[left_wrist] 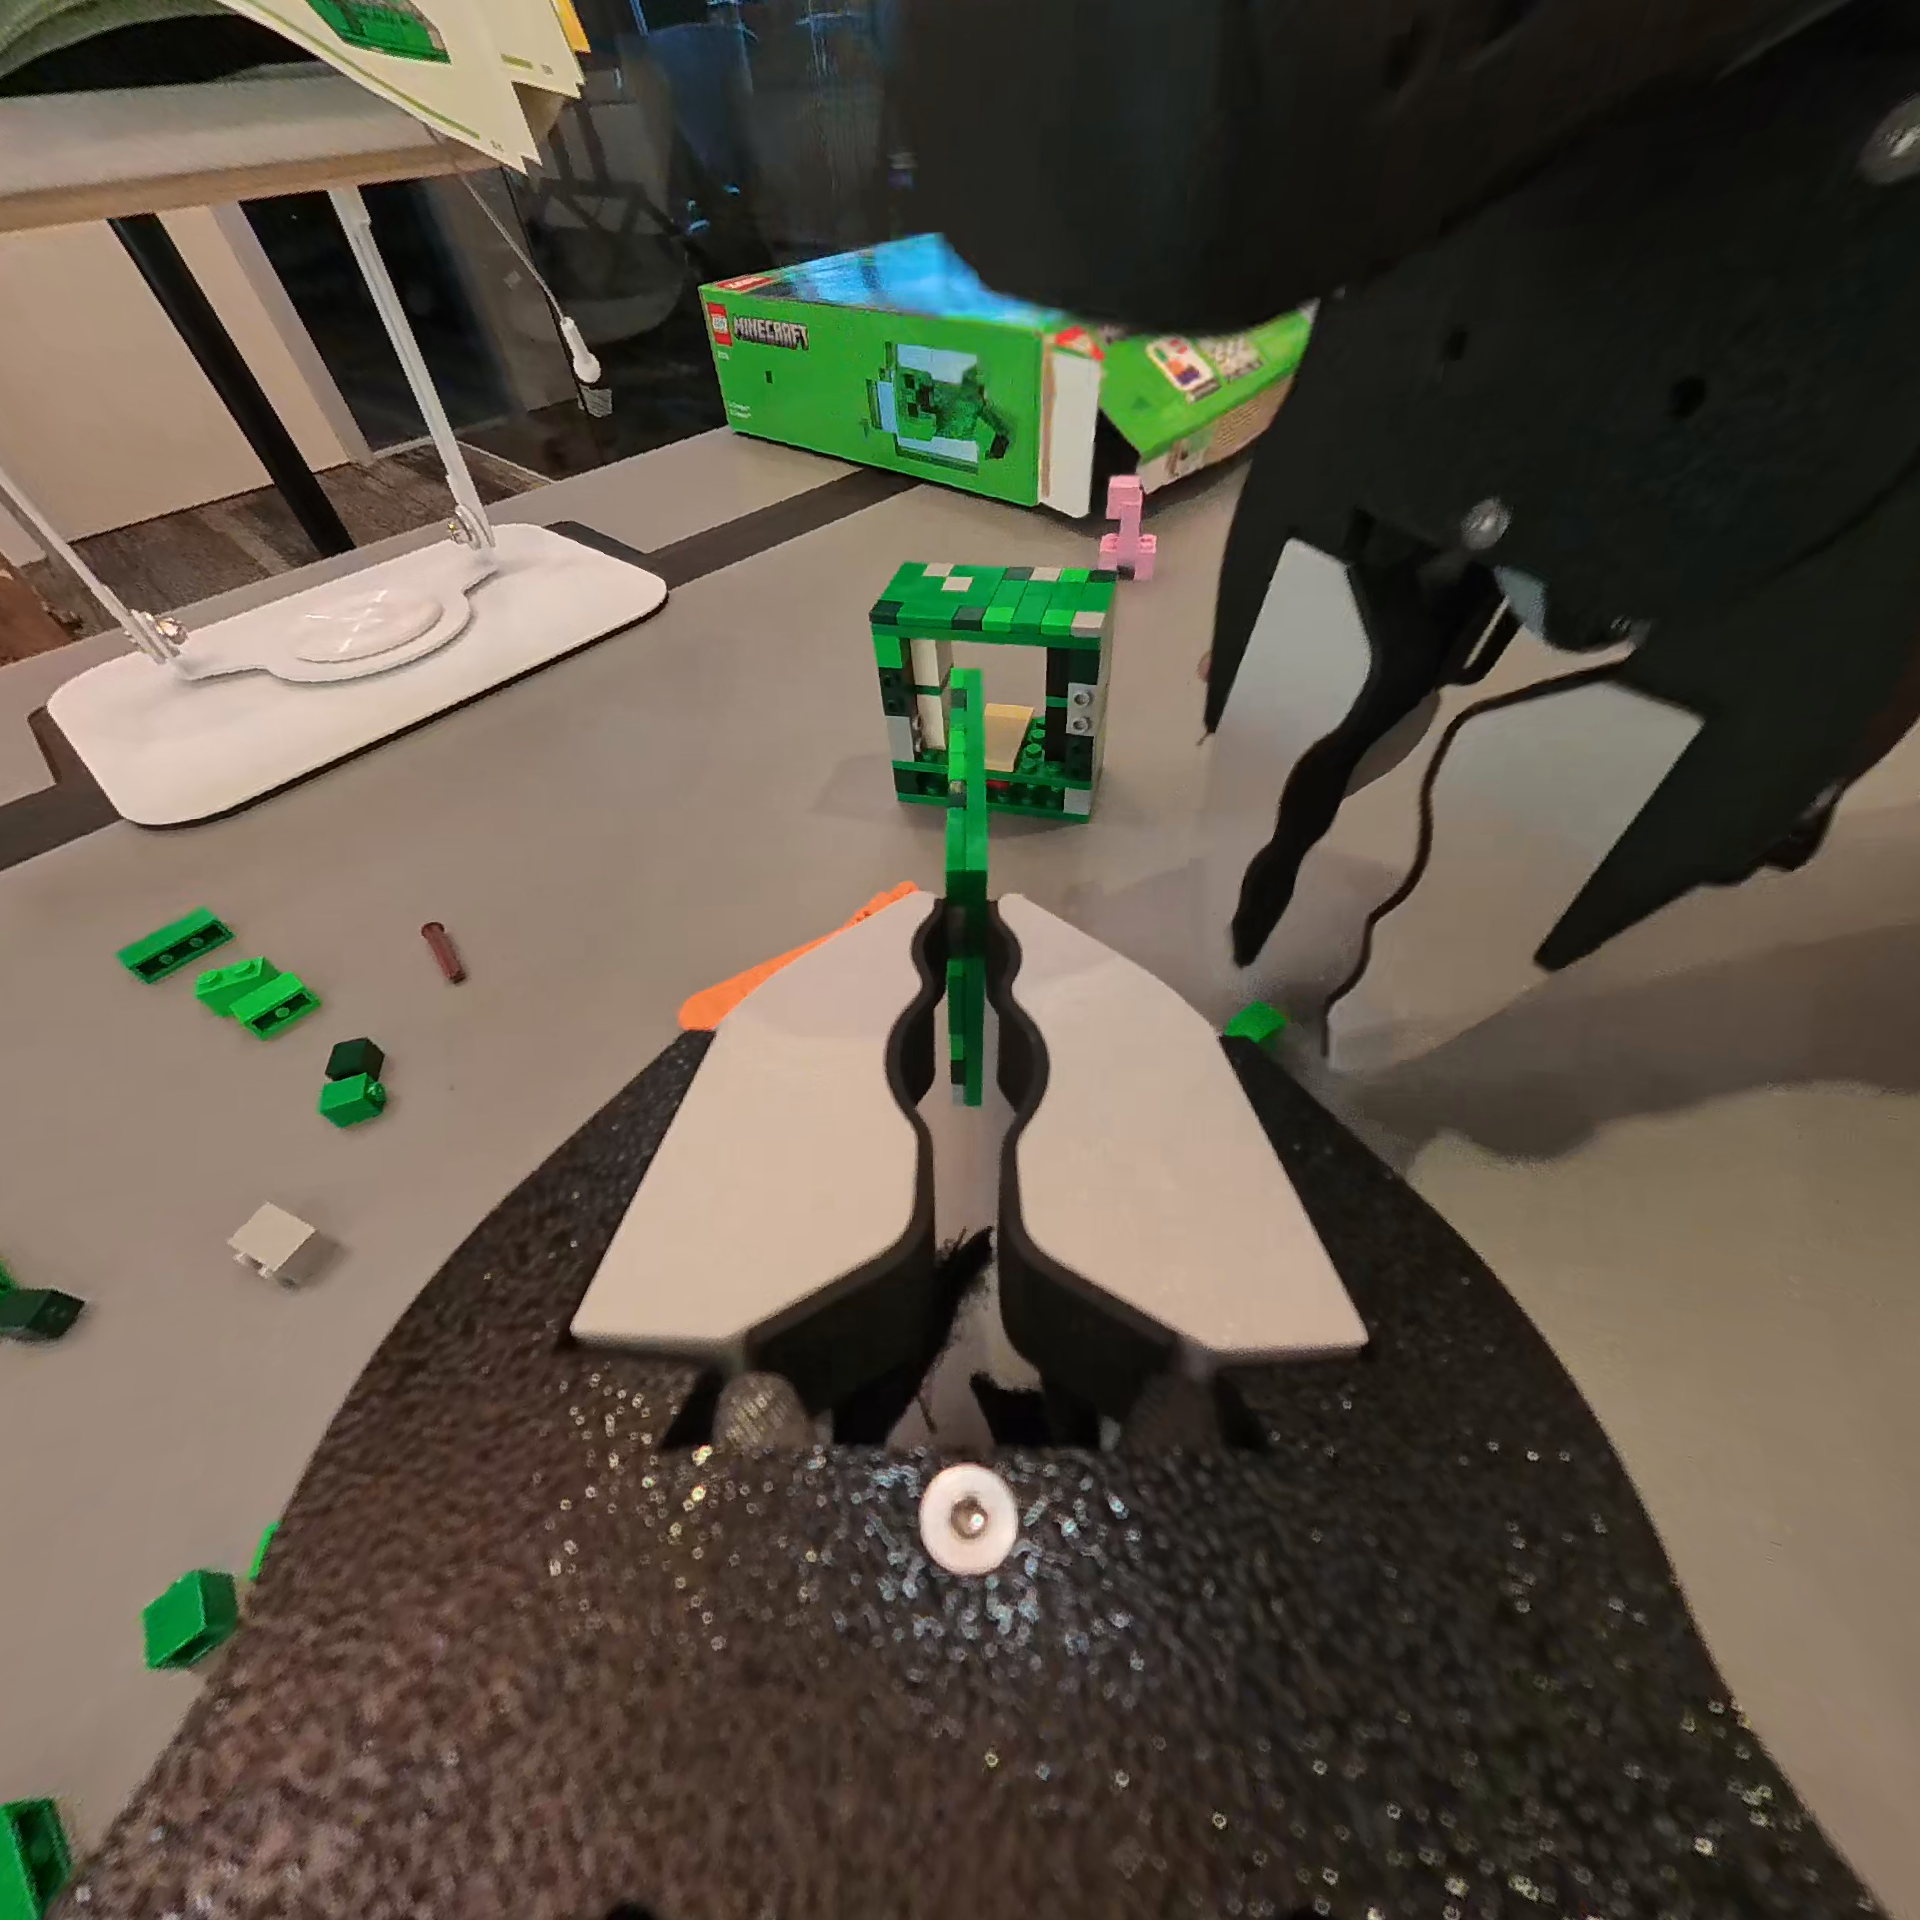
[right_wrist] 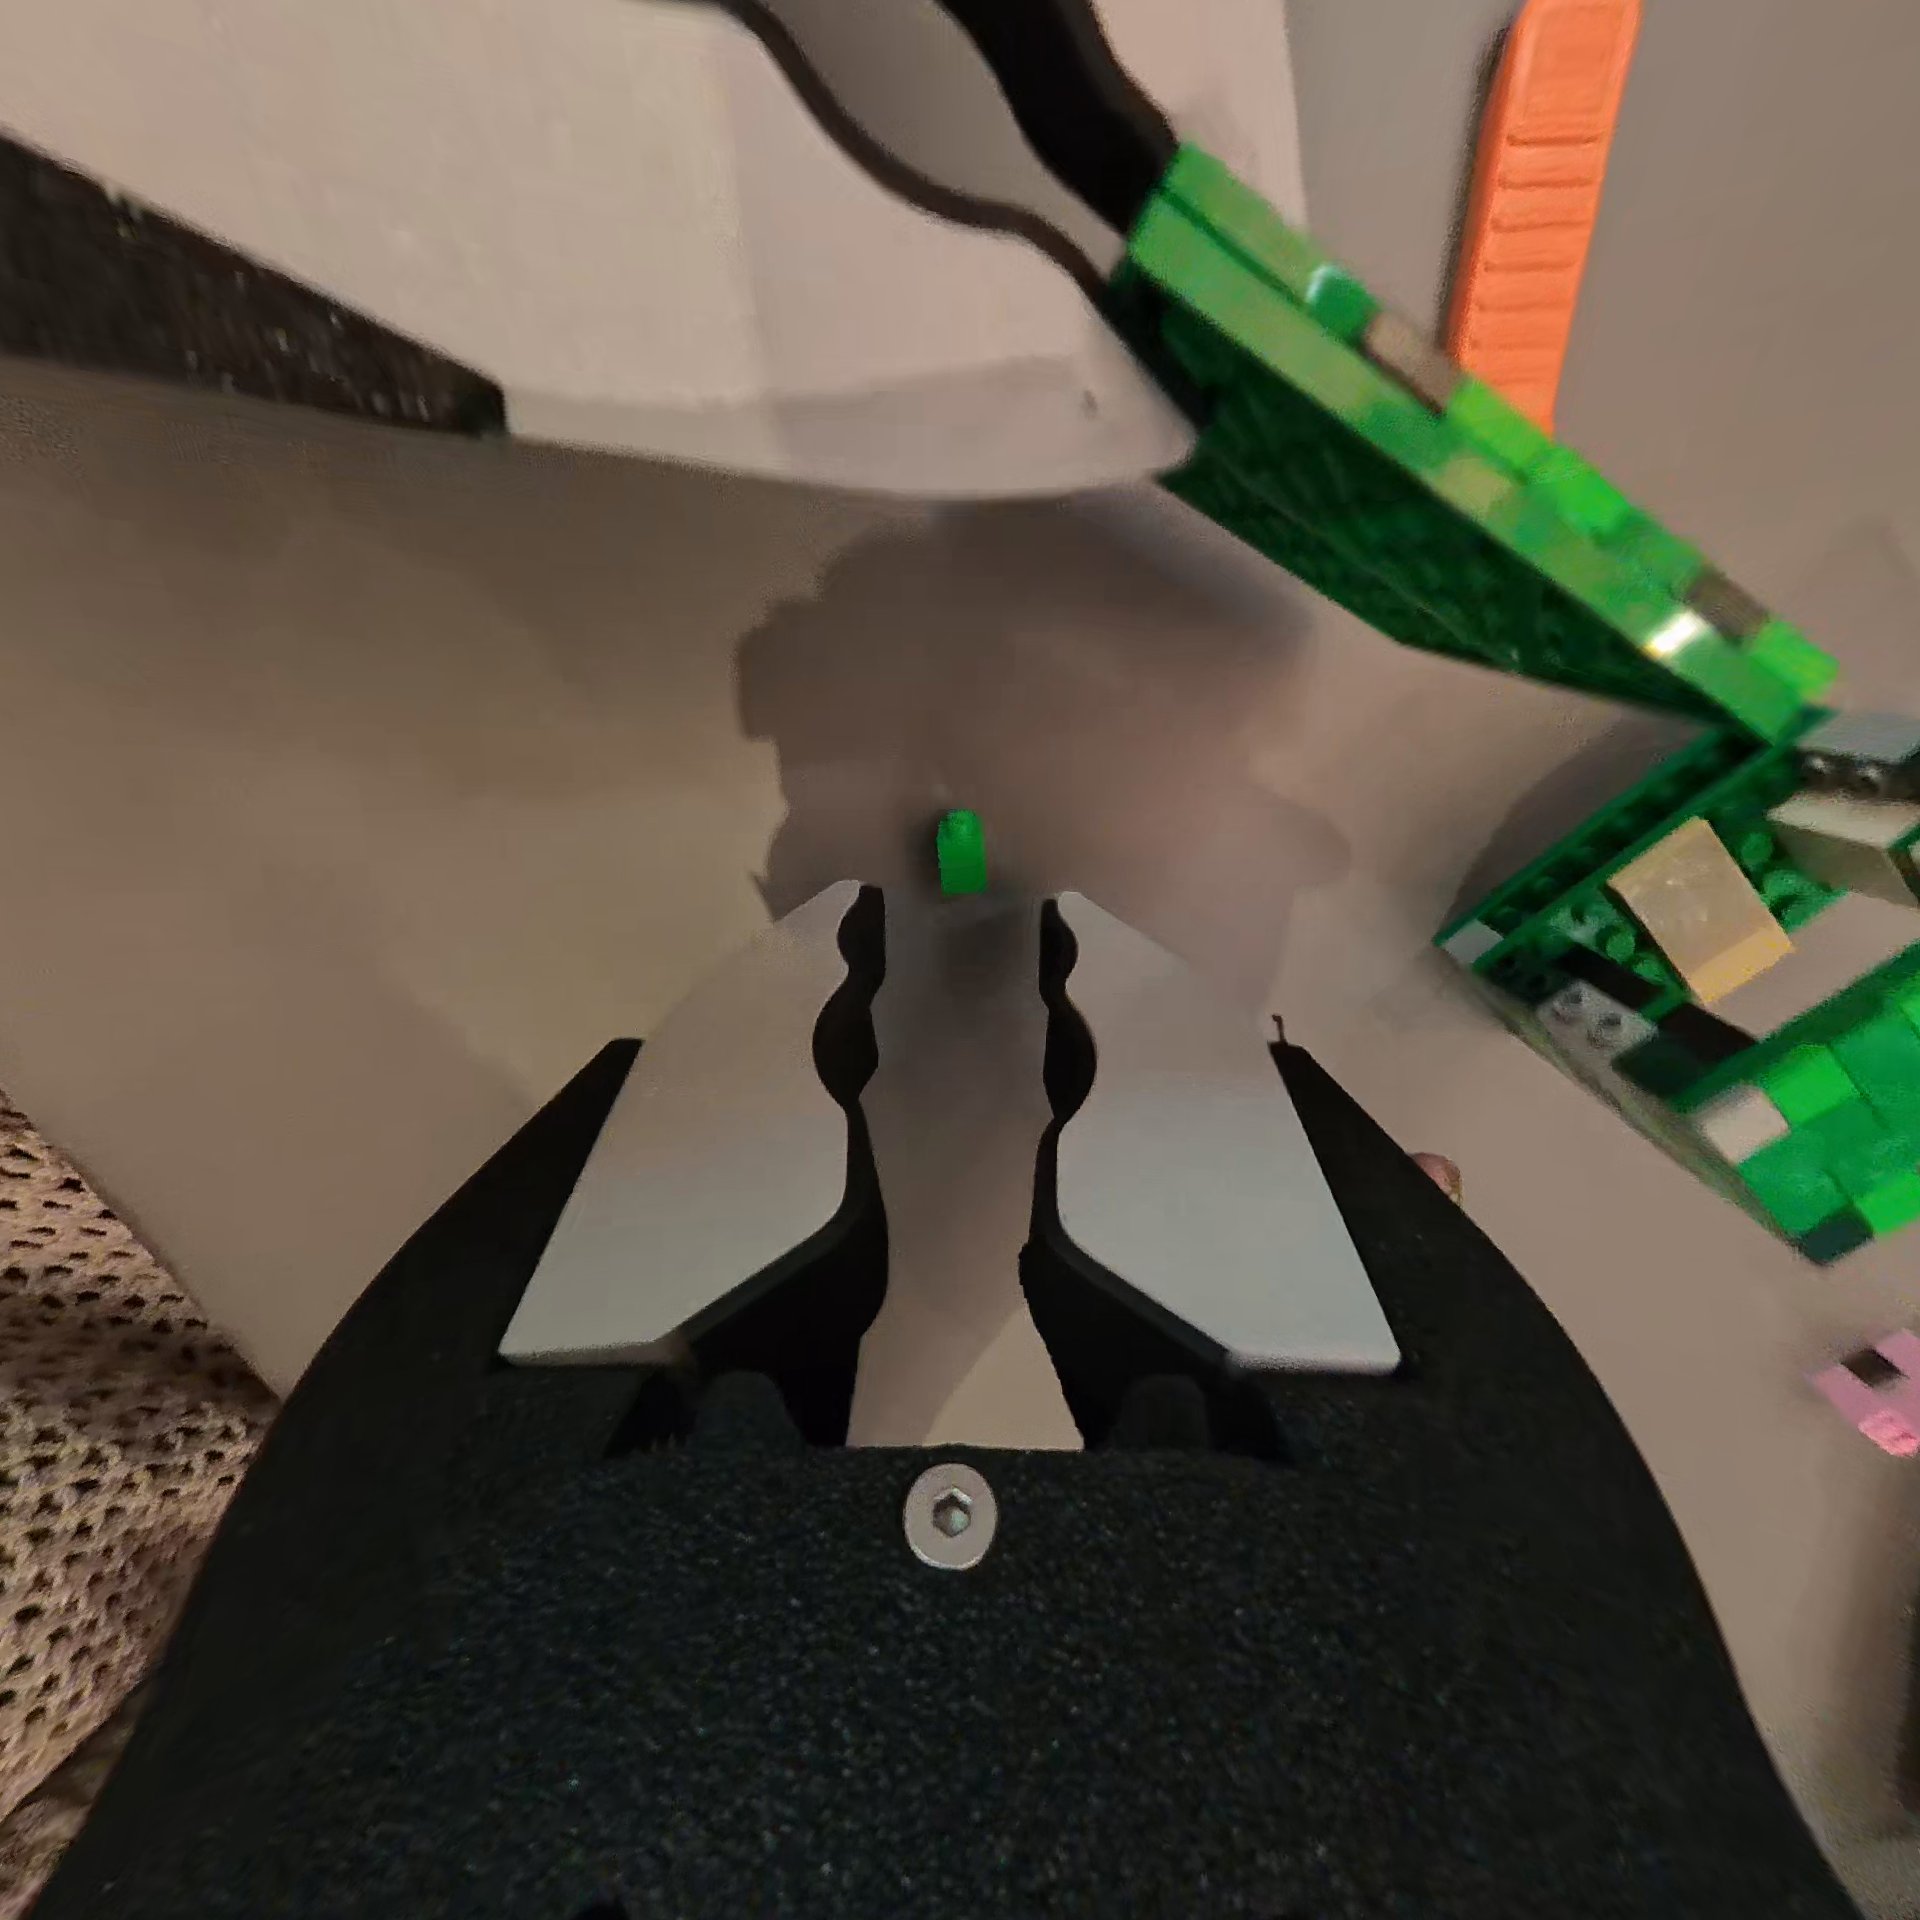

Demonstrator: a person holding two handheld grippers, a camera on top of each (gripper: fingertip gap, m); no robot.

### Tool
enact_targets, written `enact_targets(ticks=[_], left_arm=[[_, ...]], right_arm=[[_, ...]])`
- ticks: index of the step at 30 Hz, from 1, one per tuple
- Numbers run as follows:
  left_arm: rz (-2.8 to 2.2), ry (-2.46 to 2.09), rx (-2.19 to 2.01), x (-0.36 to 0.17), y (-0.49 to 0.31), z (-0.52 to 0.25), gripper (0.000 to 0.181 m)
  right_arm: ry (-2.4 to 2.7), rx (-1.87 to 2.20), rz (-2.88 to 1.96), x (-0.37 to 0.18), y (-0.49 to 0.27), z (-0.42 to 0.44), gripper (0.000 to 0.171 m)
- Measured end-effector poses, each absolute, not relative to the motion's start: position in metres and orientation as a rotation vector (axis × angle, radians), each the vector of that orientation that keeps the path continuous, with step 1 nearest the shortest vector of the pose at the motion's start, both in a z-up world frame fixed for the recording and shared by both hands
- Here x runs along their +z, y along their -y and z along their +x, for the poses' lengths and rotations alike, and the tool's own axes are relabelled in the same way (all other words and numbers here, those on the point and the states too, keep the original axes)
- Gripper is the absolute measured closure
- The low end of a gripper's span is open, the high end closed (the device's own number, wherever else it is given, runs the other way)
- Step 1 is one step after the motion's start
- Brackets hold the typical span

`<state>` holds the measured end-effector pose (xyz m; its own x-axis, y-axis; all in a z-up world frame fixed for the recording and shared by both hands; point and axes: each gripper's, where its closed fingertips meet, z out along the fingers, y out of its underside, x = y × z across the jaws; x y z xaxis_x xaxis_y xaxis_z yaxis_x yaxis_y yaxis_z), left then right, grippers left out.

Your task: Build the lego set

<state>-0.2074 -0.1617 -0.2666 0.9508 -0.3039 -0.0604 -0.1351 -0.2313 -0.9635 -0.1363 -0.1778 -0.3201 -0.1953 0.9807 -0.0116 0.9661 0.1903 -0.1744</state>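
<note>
My left gripper (left_wrist: 966, 914) is shut on a flat green brick panel (left_wrist: 966, 831), held edge-on above the table; the panel also shows in the right wrist view (right_wrist: 1455, 499). Beyond it stands a green cube-shaped build (left_wrist: 992, 691) with an open front, seen too at the right edge of the right wrist view (right_wrist: 1704, 997). My right gripper (right_wrist: 961, 904) is open and empty, pointing down at a small green brick (right_wrist: 958, 852) on the table. In the left wrist view the right gripper (left_wrist: 1392, 945) hangs to the right of the build, with the small green brick (left_wrist: 1255, 1021) below it.
Loose green bricks (left_wrist: 255, 992), a grey brick (left_wrist: 272, 1242) and a dark pin (left_wrist: 445, 951) lie at left. A green set box (left_wrist: 894, 384) stands behind, with a pink piece (left_wrist: 1127, 530) near it. A white stand base (left_wrist: 353, 665) sits far left. An orange tool (right_wrist: 1538, 197) lies by the panel. About 9 centimetres separates my left fingertips from my right. From my left tips it is roughly 15 centimetres to the dark pin (left_wrist: 445, 951); from my right, 20 centimetres.
</note>
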Motion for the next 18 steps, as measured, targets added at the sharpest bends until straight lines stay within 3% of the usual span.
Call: enact_targets(ticks=[7,12,18], left_arm=[[-1.793,-0.353,-0.189,-0.265,0.163,-0.203,0.175],[-1.705,-0.504,-0.301,-0.256,0.17,-0.181,0.175],[-1.689,-0.593,-0.378,-0.256,0.177,-0.165,0.175]], right_arm=[[2.15,0.405,-1.878,-0.287,0.15,-0.127,0.14],[2.063,0.51,-1.331,-0.251,0.139,-0.154,0.137],[2.233,0.566,-0.957,-0.259,0.16,-0.161,0.138]])
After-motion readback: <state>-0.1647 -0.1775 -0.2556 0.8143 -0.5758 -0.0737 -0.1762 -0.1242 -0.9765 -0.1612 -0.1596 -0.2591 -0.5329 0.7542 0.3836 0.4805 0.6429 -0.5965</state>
